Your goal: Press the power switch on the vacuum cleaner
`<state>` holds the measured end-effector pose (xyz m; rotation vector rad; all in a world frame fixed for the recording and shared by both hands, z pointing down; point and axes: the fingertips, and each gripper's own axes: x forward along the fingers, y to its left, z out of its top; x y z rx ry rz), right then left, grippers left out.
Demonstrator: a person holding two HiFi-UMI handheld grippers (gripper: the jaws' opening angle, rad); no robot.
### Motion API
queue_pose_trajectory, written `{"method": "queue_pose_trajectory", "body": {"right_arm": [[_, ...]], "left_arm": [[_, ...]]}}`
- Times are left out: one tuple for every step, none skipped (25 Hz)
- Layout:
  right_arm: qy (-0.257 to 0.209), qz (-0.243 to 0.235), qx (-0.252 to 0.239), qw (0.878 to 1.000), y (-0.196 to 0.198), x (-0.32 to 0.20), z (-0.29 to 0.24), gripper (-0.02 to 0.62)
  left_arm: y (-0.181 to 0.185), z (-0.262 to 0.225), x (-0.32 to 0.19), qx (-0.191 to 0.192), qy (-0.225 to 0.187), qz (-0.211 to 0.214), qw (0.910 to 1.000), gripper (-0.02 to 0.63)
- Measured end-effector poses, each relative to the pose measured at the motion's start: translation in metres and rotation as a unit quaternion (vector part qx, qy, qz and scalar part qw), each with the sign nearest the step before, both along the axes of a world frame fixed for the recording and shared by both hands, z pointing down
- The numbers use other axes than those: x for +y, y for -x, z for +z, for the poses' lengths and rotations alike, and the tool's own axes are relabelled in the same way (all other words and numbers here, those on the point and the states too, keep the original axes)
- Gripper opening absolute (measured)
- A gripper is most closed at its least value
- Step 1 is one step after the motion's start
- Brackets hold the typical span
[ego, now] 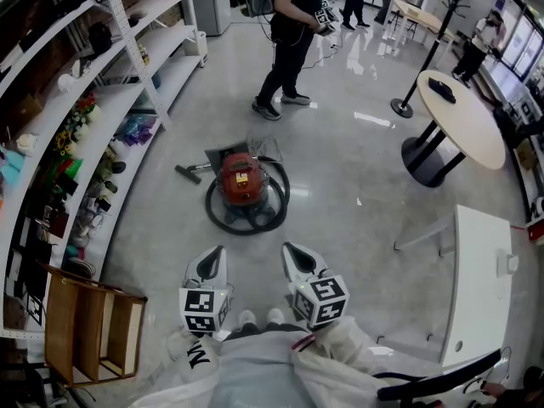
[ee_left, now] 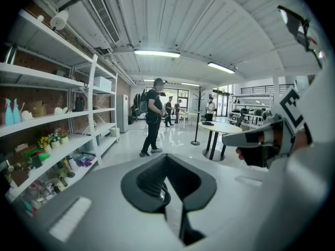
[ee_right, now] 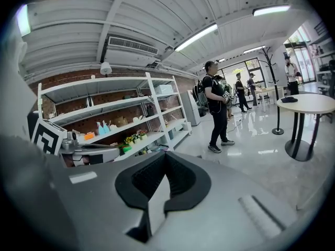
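On the glossy grey floor (ego: 365, 194), well ahead of both tools, stands the round red vacuum cleaner (ego: 242, 179), with its black hose (ego: 223, 222) coiled around the body. The left gripper (ego: 212, 260) and the right gripper (ego: 295, 255) are held low and near the person's body. Both have their jaws pressed together and carry nothing.

The power switch cannot be made out from here, so a press may land on a wrong part of the lid. Closed jaws make a narrow tip which can slip off a small button. A push from the side may move the canister on the smooth floor, and the hose ring could catch a gripper.
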<state>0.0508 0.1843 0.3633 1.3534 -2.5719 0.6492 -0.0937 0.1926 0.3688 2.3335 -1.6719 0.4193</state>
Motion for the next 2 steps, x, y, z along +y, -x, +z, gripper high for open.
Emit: {"method": "queue_pose_trajectory", "body": {"right_arm": [[0.001,0.000,0.000,1.000,-0.0010,-0.0004,0.0006,0.000],[0.001,0.001,0.000,1.000,-0.0020,-0.0009,0.0011,0.000]], "left_arm": [[-0.0006,0.0000,-0.0006,0.000,0.000,0.000,1.0000,0.000],[-0.0012,0.0000,-0.0011,0.000,0.000,0.000,1.0000,0.000]]}}
